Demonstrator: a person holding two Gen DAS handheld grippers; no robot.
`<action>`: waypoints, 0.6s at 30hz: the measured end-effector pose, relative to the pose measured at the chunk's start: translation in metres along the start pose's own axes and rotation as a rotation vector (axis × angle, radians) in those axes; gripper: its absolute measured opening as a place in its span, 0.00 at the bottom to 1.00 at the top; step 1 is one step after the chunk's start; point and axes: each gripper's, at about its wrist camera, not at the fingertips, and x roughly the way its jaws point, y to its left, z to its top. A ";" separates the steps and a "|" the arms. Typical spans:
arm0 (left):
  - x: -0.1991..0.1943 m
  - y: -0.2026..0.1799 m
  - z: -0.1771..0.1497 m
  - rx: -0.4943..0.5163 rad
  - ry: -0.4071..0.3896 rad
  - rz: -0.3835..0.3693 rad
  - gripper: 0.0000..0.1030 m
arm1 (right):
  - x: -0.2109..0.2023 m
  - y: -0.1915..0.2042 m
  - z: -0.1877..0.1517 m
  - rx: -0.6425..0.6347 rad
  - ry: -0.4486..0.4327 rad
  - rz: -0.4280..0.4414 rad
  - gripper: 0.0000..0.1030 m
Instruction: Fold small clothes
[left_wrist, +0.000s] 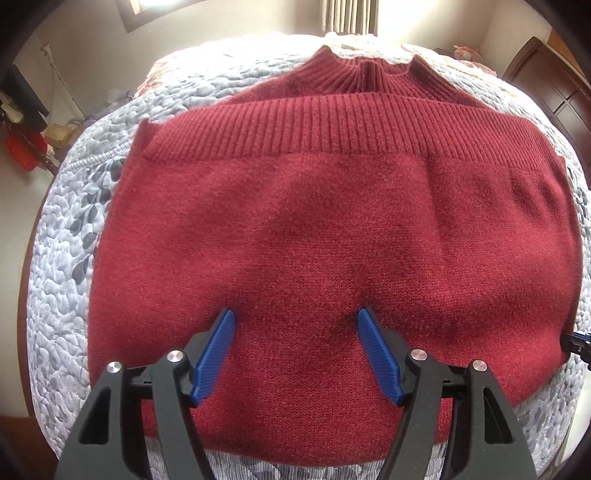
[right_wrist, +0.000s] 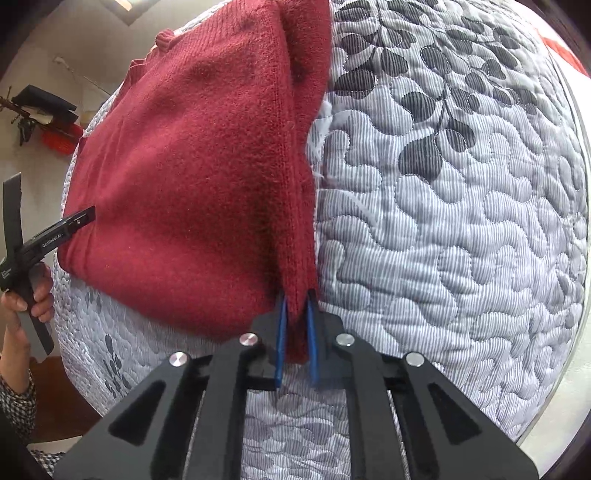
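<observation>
In the left wrist view, the left gripper (left_wrist: 297, 317) is hanging just over the near part of a dark red knitted sweater (left_wrist: 332, 229), its two blue fingers (left_wrist: 216, 354) spread wide apart with nothing between them. The tips are sitting close to the knit; whether they are touching it cannot be told. The sweater is lying folded on a grey-and-white quilted bedspread (left_wrist: 62, 295) with a dark leaf print, covering most of the bed's near half. Further away, its ribbed hem band (left_wrist: 332, 122) is running across from left to right, doubled over the body, and beyond that the ribbed collar (left_wrist: 369, 74) is lying at the far end. At the right edge of this view a small black part of the other tool is just showing beside the sweater.

In the right wrist view, the right gripper (right_wrist: 296, 321) is pinching the sweater's (right_wrist: 192, 177) near right edge, the blue fingers (right_wrist: 281, 339) closed tight on a thick fold of knit that is standing up between them. To the right the bedspread (right_wrist: 461, 221) is lying bare. At the left, a person's hand (right_wrist: 22, 310) is gripping the left tool's handle, a checked sleeve (right_wrist: 14, 402) showing below it.
</observation>
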 end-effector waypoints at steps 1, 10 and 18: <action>0.001 0.000 0.000 -0.001 0.002 -0.001 0.69 | 0.002 0.000 0.000 0.004 0.001 0.001 0.09; -0.004 0.000 0.002 0.001 -0.002 0.004 0.68 | -0.022 -0.005 0.007 0.070 -0.043 0.088 0.27; -0.022 0.001 0.017 -0.019 -0.053 -0.008 0.68 | -0.040 -0.004 0.048 0.061 -0.102 0.122 0.60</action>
